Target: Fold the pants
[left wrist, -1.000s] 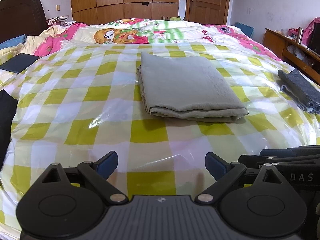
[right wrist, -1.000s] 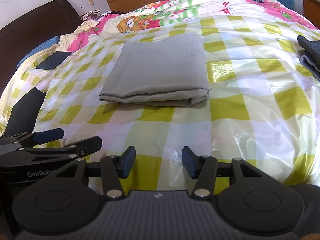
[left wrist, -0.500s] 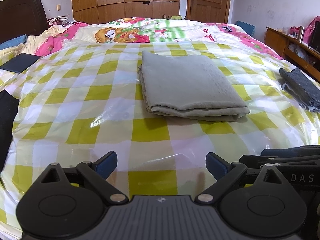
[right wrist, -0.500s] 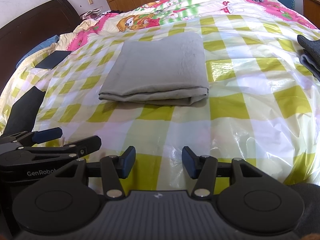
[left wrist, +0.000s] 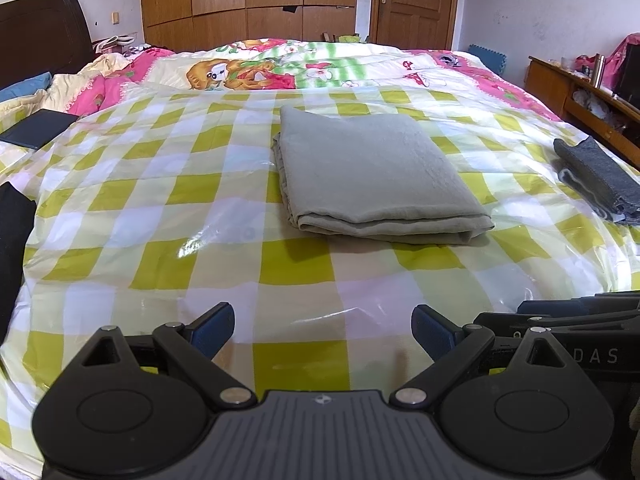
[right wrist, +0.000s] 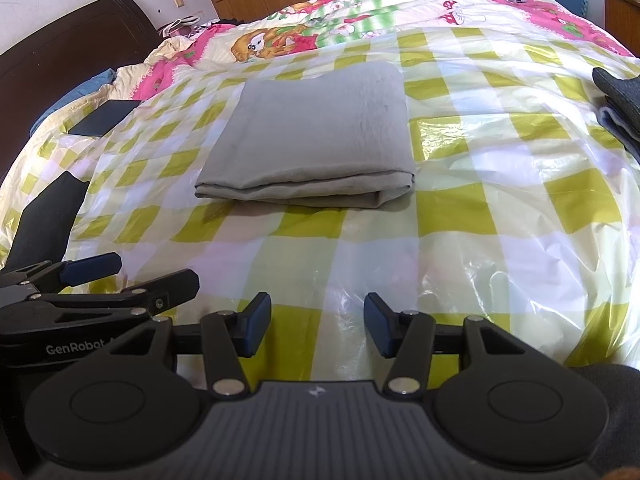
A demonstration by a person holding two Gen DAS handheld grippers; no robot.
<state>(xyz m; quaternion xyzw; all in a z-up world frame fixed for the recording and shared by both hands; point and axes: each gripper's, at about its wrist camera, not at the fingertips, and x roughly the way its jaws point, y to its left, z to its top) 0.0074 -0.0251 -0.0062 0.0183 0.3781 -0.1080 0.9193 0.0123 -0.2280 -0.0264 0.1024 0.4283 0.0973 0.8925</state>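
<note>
The grey-green pants (left wrist: 372, 176) lie folded into a neat rectangle in the middle of the checked plastic sheet (left wrist: 160, 216) on the bed; they also show in the right wrist view (right wrist: 316, 140). My left gripper (left wrist: 322, 330) is open and empty, near the bed's front edge, well short of the pants. My right gripper (right wrist: 316, 330) is open and empty beside it, also short of the pants. The left gripper shows at the lower left of the right wrist view (right wrist: 104, 284).
A folded dark grey garment (left wrist: 600, 180) lies at the bed's right edge. A black item (left wrist: 12, 248) lies at the left edge and a dark flat item (left wrist: 36, 130) further back. A cartoon quilt (left wrist: 280, 68) covers the far bed. A wooden shelf (left wrist: 580, 92) stands right.
Both grippers have drawn back and risen very slightly. The pants have not moved.
</note>
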